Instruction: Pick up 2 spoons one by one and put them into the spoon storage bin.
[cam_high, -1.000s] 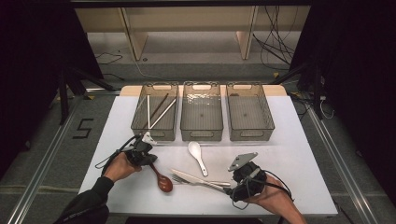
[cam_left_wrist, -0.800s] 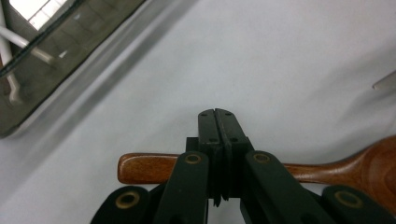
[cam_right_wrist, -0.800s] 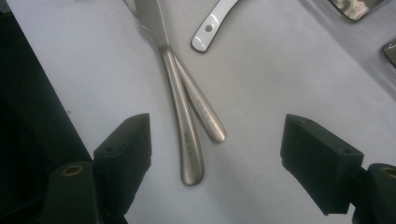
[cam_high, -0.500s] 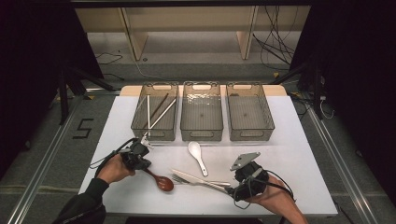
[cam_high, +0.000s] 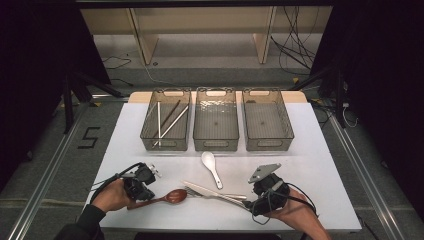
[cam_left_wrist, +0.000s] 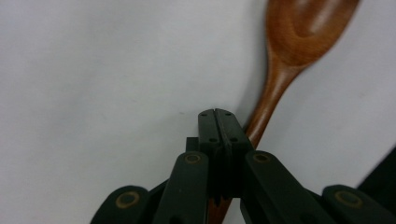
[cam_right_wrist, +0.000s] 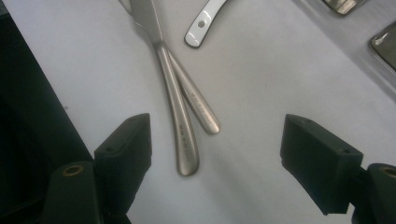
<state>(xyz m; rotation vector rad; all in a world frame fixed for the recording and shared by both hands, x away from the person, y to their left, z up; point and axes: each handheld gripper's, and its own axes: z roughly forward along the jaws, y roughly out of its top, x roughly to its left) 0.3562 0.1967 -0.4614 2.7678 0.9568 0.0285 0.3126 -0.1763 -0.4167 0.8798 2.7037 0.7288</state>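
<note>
Sorting cutlery into the 3 clear grey plastic bins (cam_high: 216, 145) appears to be the work in hand, and the brown wooden spoon (cam_high: 167, 197) is the piece concerned. It lies flat on the white table (cam_high: 320, 165) near the front edge, bowl toward the steel knife and fork (cam_high: 212, 192). The left gripper (cam_high: 141, 186) is fully closed, its jaws pressed together directly over the spoon's handle (cam_left_wrist: 268, 100); whether the handle is actually pinched cannot be told, since it passes beneath the closed tips. Before any lift, the hold should be confirmed near the handle's middle so the heavier bowl does not tip down, and the spoon should be kept level on its way to a bin. The left hand (cam_high: 112, 196) is held low, forearm entering from the bottom edge. The right gripper (cam_high: 261, 197) is held wide open and empty just above the 2 steel handles (cam_right_wrist: 187, 126), jaws either side of them.
</note>
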